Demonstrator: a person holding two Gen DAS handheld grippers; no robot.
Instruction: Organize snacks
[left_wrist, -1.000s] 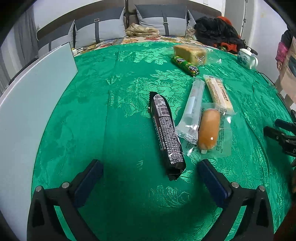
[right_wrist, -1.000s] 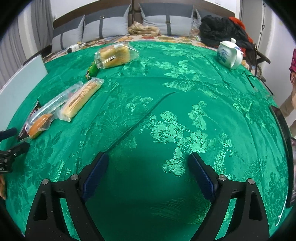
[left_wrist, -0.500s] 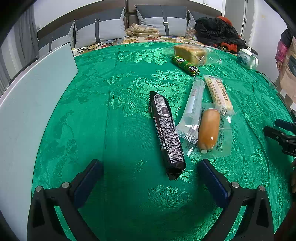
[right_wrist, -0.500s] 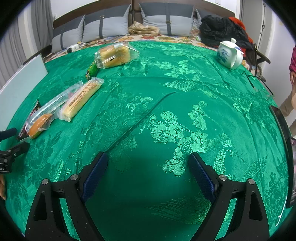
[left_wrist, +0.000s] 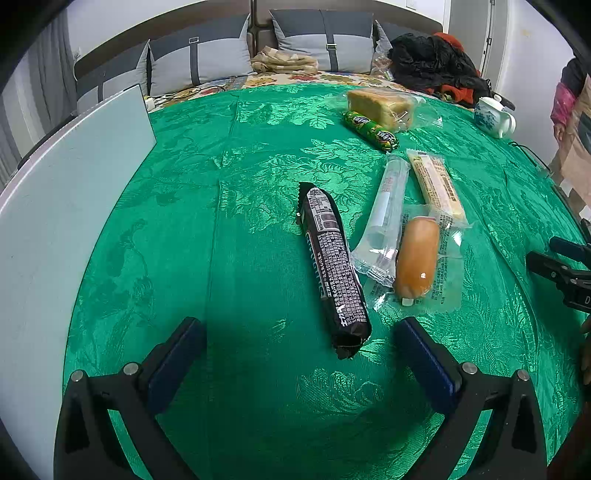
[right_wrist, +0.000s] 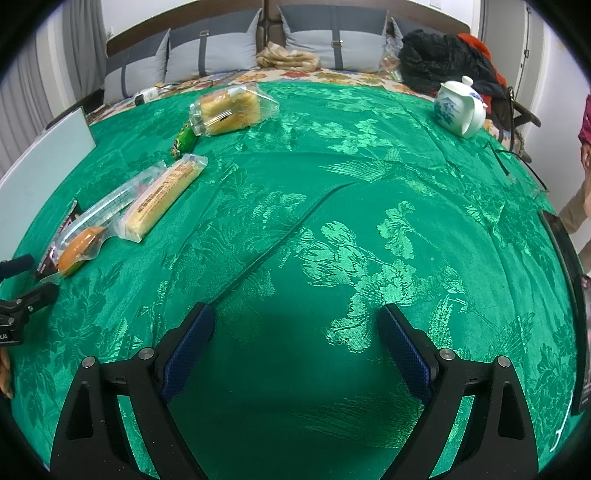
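Currently the green tablecloth (left_wrist: 177, 221) is carrying all the snacks, with the white teapot (right_wrist: 458, 107) sitting far off near its back edge. Left gripper (left_wrist: 295, 354) is hovering with jaws wide and empty over the near end of the black snack bar (left_wrist: 332, 266), beside which the clear tube pack (left_wrist: 384, 218), sausage (left_wrist: 417, 258) and wafer pack (left_wrist: 436, 184) are lying close together, the cake pack (left_wrist: 380, 107) and green roll (left_wrist: 369, 131) lying farther back. Right gripper (right_wrist: 295, 332) is hanging wide and empty over bare cloth, well apart from them.
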